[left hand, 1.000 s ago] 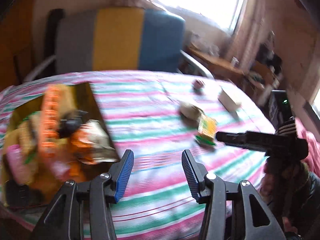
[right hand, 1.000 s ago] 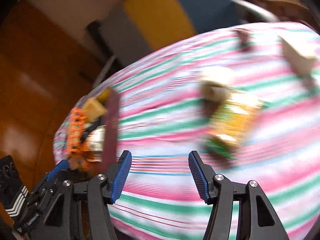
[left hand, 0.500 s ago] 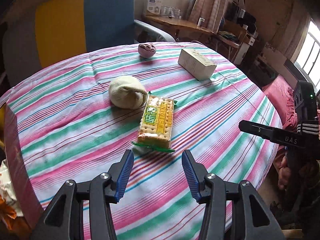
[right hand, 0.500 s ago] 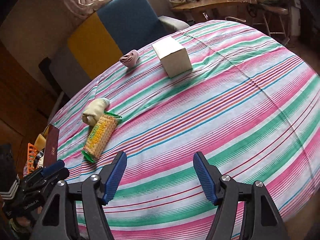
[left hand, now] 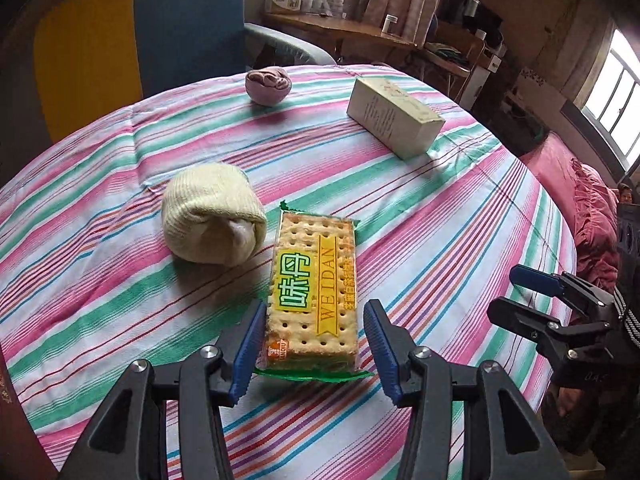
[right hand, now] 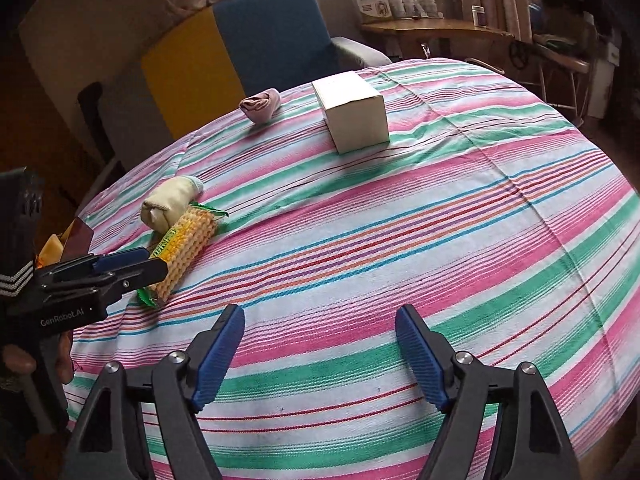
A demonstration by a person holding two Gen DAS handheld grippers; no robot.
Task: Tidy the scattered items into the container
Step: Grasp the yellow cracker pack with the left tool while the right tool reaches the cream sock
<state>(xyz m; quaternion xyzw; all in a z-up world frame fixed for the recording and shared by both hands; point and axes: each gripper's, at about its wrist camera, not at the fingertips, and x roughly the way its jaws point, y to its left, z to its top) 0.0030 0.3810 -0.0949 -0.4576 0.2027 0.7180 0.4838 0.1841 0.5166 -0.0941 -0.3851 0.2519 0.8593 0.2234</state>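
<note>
The left gripper (left hand: 314, 344) brackets the cracker packet (left hand: 312, 292), unclenched; the right gripper (right hand: 320, 356) has just been widening, empty; the container (right hand: 76, 232) is mostly cut off.

Two sock rolls (left hand: 214, 214) (left hand: 268, 87), one cracker pack (left hand: 314, 292), one box (left hand: 394, 117)

Striped woven cotton tablecloth (left hand: 420, 216), matt, creased. Cracker packet in clear glossy plastic film (left hand: 312, 292). Cream ribbed knit sock roll (left hand: 212, 214), soft. White matt cardboard box (left hand: 394, 116). Pink knit sock ball (left hand: 267, 86).

Home: armchair (right hand: 256, 36), bed (left hand: 592, 216), tablecloth (right hand: 440, 220)
</note>
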